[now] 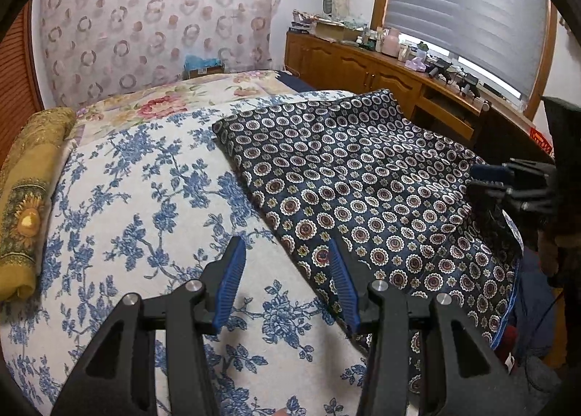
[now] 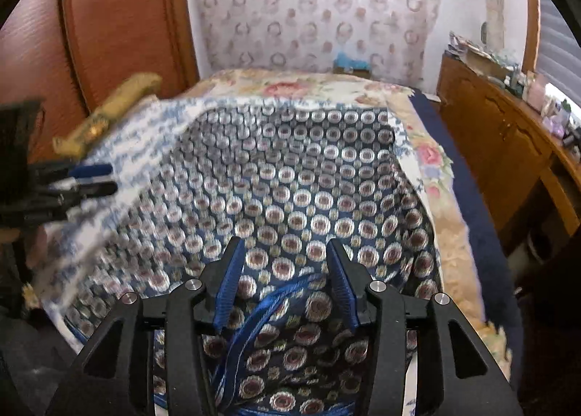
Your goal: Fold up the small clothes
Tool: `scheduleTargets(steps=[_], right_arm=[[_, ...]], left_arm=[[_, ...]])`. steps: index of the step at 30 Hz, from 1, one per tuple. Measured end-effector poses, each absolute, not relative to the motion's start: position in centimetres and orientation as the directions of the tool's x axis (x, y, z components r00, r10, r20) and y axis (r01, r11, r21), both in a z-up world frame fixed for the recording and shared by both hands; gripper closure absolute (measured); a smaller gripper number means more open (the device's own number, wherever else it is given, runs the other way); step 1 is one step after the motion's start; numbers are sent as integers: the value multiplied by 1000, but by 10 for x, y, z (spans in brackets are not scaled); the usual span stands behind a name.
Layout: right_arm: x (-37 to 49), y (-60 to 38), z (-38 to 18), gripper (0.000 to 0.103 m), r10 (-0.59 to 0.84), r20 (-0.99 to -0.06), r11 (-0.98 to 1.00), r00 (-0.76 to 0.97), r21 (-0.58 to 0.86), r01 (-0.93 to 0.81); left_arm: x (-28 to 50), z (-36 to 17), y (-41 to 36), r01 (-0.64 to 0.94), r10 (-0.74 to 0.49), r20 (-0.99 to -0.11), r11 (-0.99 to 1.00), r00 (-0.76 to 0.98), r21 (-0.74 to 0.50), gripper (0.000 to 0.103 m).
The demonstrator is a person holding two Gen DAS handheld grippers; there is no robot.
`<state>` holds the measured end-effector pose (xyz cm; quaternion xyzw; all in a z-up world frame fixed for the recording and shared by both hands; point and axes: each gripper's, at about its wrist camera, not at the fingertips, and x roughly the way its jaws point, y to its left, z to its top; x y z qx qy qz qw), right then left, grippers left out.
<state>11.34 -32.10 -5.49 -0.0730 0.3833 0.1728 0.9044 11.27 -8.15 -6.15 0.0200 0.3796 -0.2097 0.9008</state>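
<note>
A dark navy cloth with round medallion print (image 1: 363, 176) lies spread flat on the blue-flowered bedsheet (image 1: 138, 198). My left gripper (image 1: 287, 249) is open and empty, hovering above the cloth's near left edge. My right gripper (image 2: 283, 252) is open over the cloth's near edge (image 2: 290, 205), where a blue hem (image 2: 261, 310) bunches between its fingers. Each gripper shows in the other's view: the right one at the far right (image 1: 508, 183), the left one at the far left (image 2: 83, 180).
A folded yellow cloth (image 1: 29, 194) lies at the bed's left edge. A floral quilt (image 1: 163, 100) covers the bed's far part. A wooden cabinet (image 1: 363, 67) with clutter runs along the right under a window. A wooden door (image 2: 120, 16) stands at left.
</note>
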Motion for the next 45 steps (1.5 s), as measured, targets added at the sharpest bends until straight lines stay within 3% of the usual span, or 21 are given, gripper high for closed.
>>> scheduleTargets(steps=[10,16,26,30,35,37,40,45], right_arm=[[80,-357,-73,55,-27,-730,962,683,-205,-182],[74,-388,-72,55,-62,-727,979,683,-176,-99],[78,-384,-77,55,27,-728,986,685,-95,-140],[76,-388,-78,55,46,-726,986,686,-76,-147],[76,-398,-81,55,60,-732,989,679,-50,-141],[76,-400,-82,55,71,-731,989,679,-38,-144],[74,-402,-81,55,81,-726,989,683,-29,-147],[72,-405,-76,55,89,-714,988,695,-25,-152]], left_arm=[[105,-64,-83,384,-355,-691,916,629,-121,57],[115,-66,-87,366,-331,-709,924,622,-110,57],[138,-82,-94,380,-383,-749,906,540,-189,58],[139,-85,-100,401,-407,-753,893,517,-207,67],[142,-86,-102,394,-413,-752,892,513,-221,68],[145,-87,-103,401,-422,-754,887,503,-228,97],[146,-85,-105,416,-432,-752,880,498,-230,102],[144,-71,-98,422,-422,-727,885,542,-199,103]])
